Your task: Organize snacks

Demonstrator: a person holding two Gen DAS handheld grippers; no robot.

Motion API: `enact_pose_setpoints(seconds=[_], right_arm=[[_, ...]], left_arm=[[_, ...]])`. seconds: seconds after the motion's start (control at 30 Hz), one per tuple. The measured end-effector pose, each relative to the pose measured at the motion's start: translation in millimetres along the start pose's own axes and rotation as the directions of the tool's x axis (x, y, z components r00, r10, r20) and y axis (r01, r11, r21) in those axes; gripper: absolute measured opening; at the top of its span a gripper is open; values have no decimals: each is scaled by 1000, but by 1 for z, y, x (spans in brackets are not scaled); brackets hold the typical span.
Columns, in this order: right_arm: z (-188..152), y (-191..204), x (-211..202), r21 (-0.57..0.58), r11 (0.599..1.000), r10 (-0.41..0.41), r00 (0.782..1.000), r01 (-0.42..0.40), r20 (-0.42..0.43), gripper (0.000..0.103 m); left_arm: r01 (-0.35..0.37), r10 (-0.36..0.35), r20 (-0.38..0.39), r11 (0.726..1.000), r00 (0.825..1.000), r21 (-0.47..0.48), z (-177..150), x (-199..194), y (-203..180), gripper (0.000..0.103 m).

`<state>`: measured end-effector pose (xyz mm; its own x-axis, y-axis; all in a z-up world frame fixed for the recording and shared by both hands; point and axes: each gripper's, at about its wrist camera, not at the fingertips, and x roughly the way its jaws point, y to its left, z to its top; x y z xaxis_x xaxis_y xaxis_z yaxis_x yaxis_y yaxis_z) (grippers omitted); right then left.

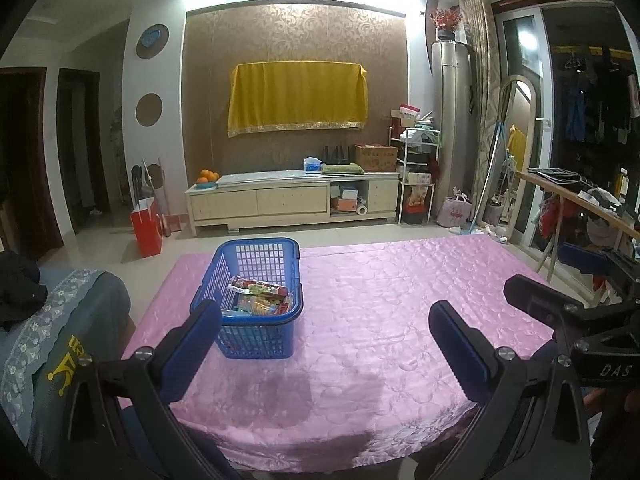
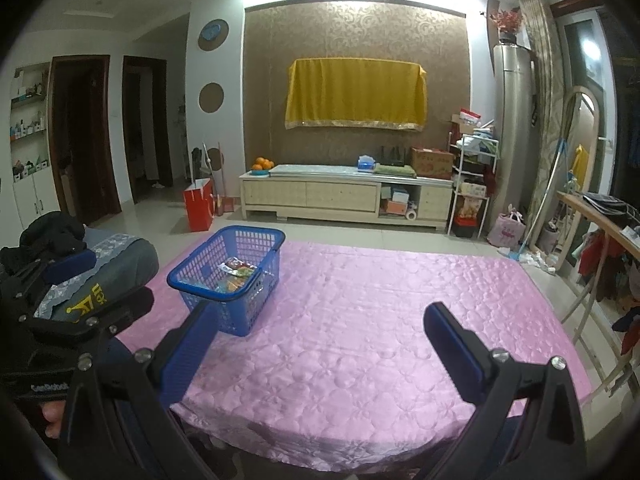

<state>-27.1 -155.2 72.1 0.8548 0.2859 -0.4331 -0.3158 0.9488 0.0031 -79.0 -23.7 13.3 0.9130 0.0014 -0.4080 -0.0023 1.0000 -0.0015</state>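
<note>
The snacks (image 1: pixel 260 298) are seen gathered inside the blue basket (image 1: pixel 256 246) at centre left on the pink-covered desk (image 1: pixel 380 320), no packet remains outside, and both hand-held grippers (image 1: pixel 324 340) (image 2: pixel 316 344) are held wide open and empty, so the task is judged essentially finished.

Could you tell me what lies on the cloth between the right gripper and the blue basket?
Nothing: in the right wrist view only bare pink cloth lies between the open right gripper and the blue basket.

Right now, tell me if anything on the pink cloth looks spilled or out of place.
Nothing stands out. The snacks all lie inside the blue basket, which stands upright on the pink cloth; no packet is loose on the cloth.
</note>
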Motion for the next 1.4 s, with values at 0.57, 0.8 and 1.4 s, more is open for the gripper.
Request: enact_pose_setpoints(seconds=[0.57, 0.8, 1.4], right_arm=[[-1, 1, -5, -1, 1000, -5, 1000, 5, 3, 103], [-1, 2, -6, 1, 1000, -8, 1000, 8, 1, 103], [-1, 4, -7, 1, 1000, -16, 1000, 16, 1, 103]], left_arm=[[-17, 17, -1, 1000, 1000, -4, -5, -7, -2, 103], [-19, 19, -2, 1000, 1000, -5, -6, -9, -3, 103], [-14, 14, -10, 1000, 1000, -20, -6, -10, -3, 103]])
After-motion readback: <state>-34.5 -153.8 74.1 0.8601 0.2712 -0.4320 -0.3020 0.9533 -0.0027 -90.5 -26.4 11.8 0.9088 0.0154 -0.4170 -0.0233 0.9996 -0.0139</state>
